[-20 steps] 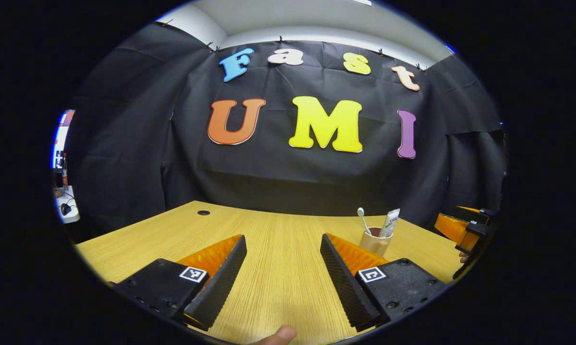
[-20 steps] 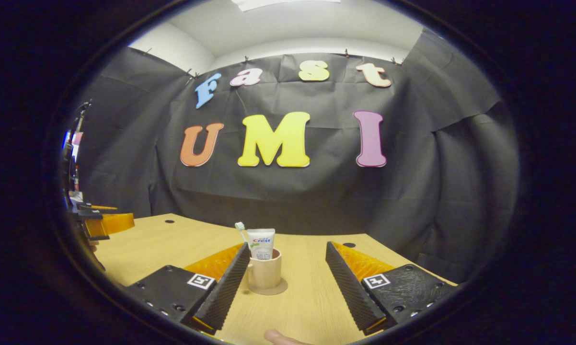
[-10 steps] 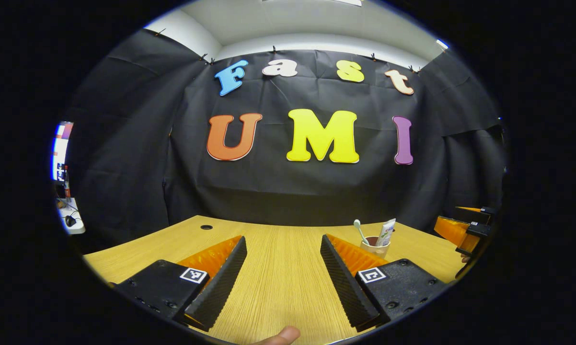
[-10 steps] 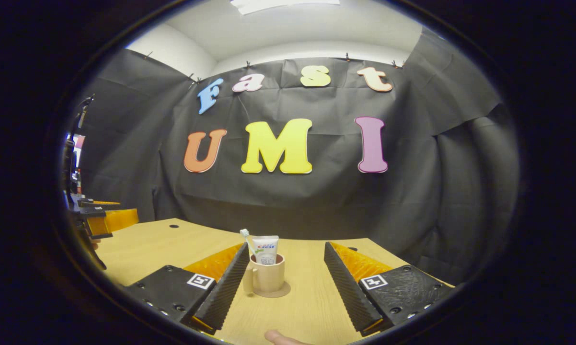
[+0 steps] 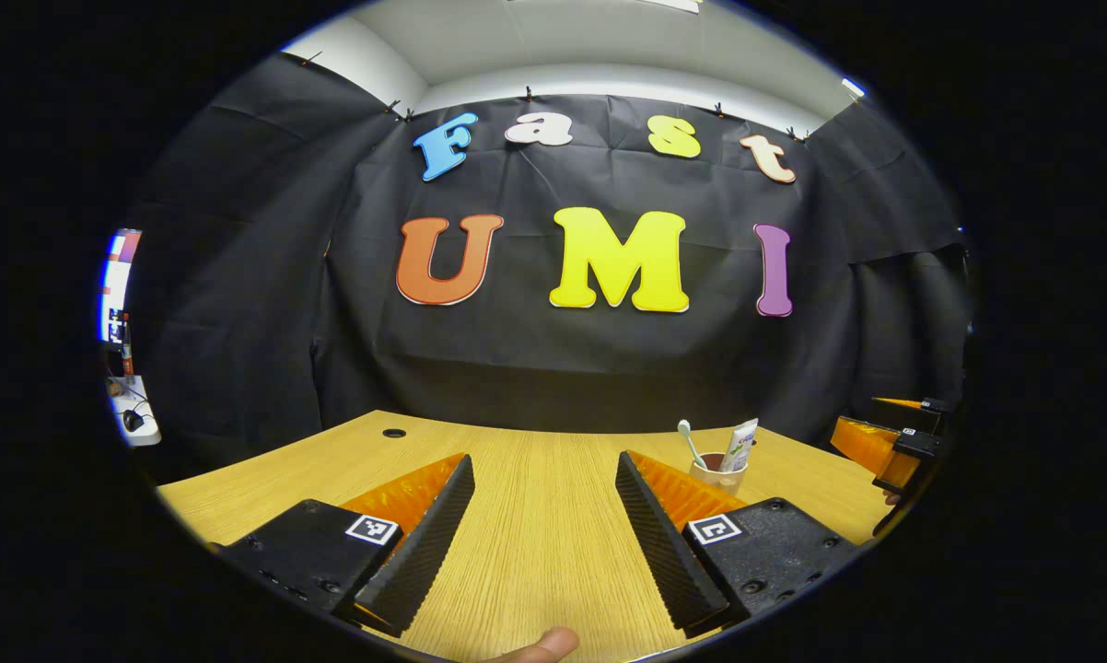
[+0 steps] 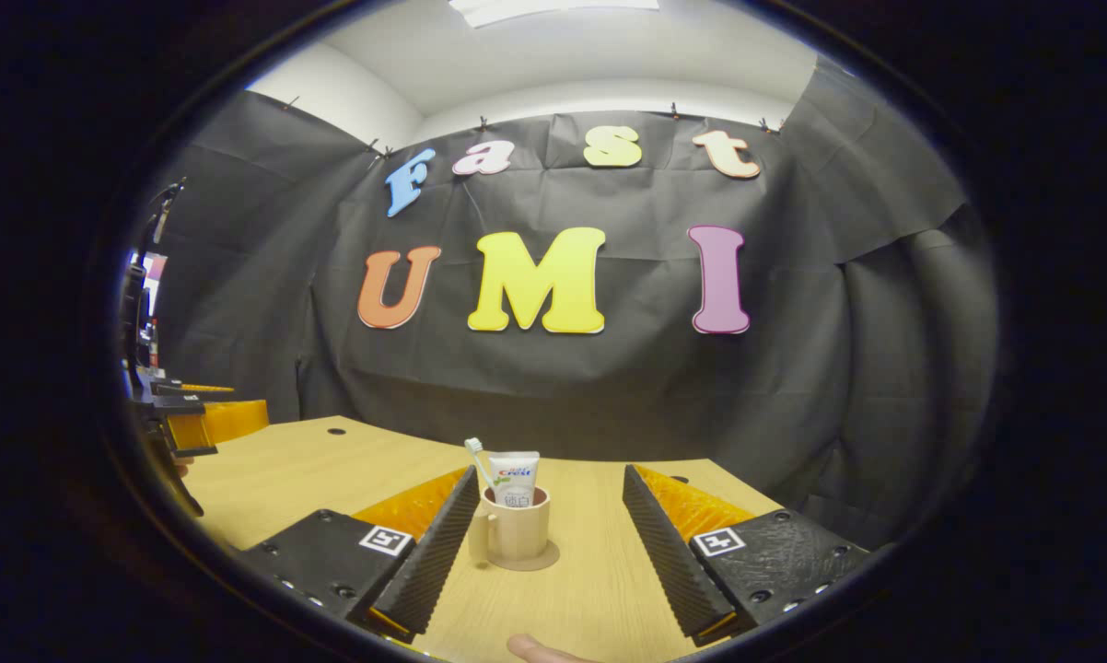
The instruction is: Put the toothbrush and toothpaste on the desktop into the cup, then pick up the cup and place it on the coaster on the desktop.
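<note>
Wooden desk (image 5: 535, 516), black cloth wall (image 5: 553, 368), white ceiling (image 6: 590, 55) with light panel.

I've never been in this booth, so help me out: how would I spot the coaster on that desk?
Start at the wooden desk before the black cloth wall. Near its middle stands a beige cup holding a toothbrush and a toothpaste tube. The coaster is the thin round tan disc directly under that cup, its edge peeking out around the base.
</note>
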{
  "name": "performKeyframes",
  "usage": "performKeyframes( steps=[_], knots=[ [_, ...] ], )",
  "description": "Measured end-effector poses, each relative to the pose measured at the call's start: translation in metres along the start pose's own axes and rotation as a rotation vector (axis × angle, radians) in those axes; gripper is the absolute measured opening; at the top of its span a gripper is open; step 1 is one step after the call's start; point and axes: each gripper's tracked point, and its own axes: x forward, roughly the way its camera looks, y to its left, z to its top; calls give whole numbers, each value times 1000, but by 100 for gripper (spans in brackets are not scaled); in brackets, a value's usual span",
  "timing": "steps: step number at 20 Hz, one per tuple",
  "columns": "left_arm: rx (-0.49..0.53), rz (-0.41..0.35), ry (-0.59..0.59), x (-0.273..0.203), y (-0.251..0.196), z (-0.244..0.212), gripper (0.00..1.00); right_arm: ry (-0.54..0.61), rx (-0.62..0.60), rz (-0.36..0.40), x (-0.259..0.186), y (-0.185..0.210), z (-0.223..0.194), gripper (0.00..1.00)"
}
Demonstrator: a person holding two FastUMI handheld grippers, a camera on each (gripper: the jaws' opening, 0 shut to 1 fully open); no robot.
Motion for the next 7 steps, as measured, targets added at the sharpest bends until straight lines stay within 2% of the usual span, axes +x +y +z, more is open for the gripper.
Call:
performKeyframes(
  steps=[7],
  knots=[
    [-16,7,-5,-1,3,1,98,8,-2,11,1,5,-2,95]
  ],
)
